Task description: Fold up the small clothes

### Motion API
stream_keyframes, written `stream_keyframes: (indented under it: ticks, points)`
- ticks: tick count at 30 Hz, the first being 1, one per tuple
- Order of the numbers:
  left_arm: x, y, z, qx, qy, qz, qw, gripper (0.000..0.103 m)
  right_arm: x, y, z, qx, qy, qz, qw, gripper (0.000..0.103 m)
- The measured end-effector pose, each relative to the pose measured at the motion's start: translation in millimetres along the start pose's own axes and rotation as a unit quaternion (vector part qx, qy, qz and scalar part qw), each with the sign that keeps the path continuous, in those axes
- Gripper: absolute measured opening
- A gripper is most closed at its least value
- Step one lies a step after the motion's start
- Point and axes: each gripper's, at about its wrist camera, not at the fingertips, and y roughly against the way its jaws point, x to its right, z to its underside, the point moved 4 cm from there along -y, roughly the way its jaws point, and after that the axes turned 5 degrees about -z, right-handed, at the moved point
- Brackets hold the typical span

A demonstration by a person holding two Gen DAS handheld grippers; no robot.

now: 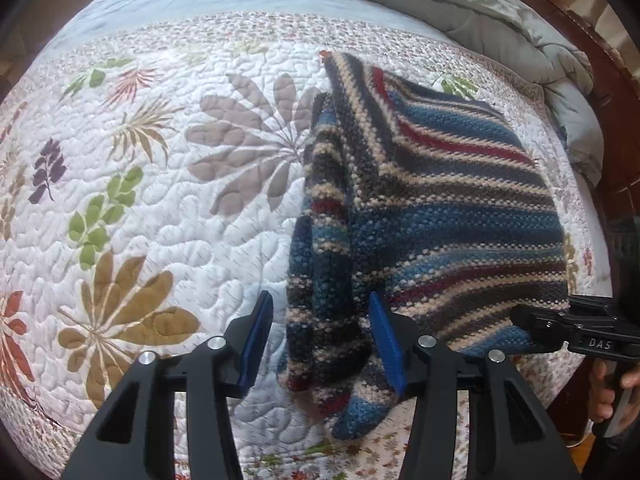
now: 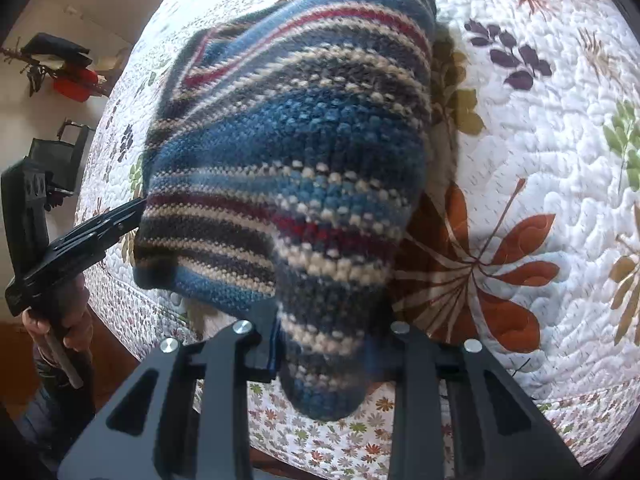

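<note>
Knit garment near quilt edge (open quilt beyond)

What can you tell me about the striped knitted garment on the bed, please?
The striped knitted garment is chunky wool-like knit in blue, dark grey, cream and red bands. It lies partly lifted over the floral quilt, bunched and draped. The left gripper has a hanging fold between its blue-padded jaws; the right gripper is closed on another bunched edge.

Probably a bedroom: quilted bedspread, rumpled duvet
</note>
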Motion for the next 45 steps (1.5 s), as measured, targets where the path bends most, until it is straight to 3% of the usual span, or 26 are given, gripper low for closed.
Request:
stream_keyframes:
  ticks: [4,7,10,14,19,26,33,37,41,45]
  points:
    - [-4.4,1.7,5.0,0.004,0.01,-0.005,0.9999,0.052,5.0,-0.2,4.7,0.006,-0.007,-0.008,1.0,0.046]
    - [-5.9,14.3,12.8,0.011,0.004,-0.032,0.9994,0.051,3.9,18.4,14.4,0.028,0.005,0.02,0.999,0.056]
    - [-7.1,29.7,26.1,0.017,0.011,-0.045,0.9988,0.061,0.9,43.5,30.1,0.063,0.005,0.055,0.996,0.07]
    - [-4.3,51.3,43.8,0.038,0.012,-0.097,0.9944,0.069,-6.5,67.1,56.8,0.101,0.0,0.089,0.991,0.09]
    - [8.6,74.8,64.0,0.054,0.003,-0.118,0.9915,0.074,-16.5,79.5,90.2,0.119,-0.008,0.125,0.985,0.092]
    - [33.5,98.7,82.8,0.071,-0.01,-0.117,0.9905,0.075,-44.5,79.6,109.7,0.125,-0.004,0.143,0.982,0.093]
    - [43.4,121.4,87.8,0.105,-0.008,-0.124,0.9866,0.077,-55.8,94.5,114.6,0.161,-0.013,0.17,0.972,0.095]
    - [48.2,132.3,87.7,0.122,-0.012,-0.12,0.9852,0.078,-60.3,104.8,115.1,0.191,-0.013,0.207,0.959,0.096]
    - [49.4,140.3,88.6,0.134,-0.015,-0.125,0.9829,0.078,-63.5,105.1,117.3,0.197,-0.014,0.192,0.961,0.096]
    - [48.9,143.9,91.3,0.138,-0.014,-0.125,0.9824,0.079,-69.2,104.7,120.1,0.201,-0.008,0.205,0.958,0.096]
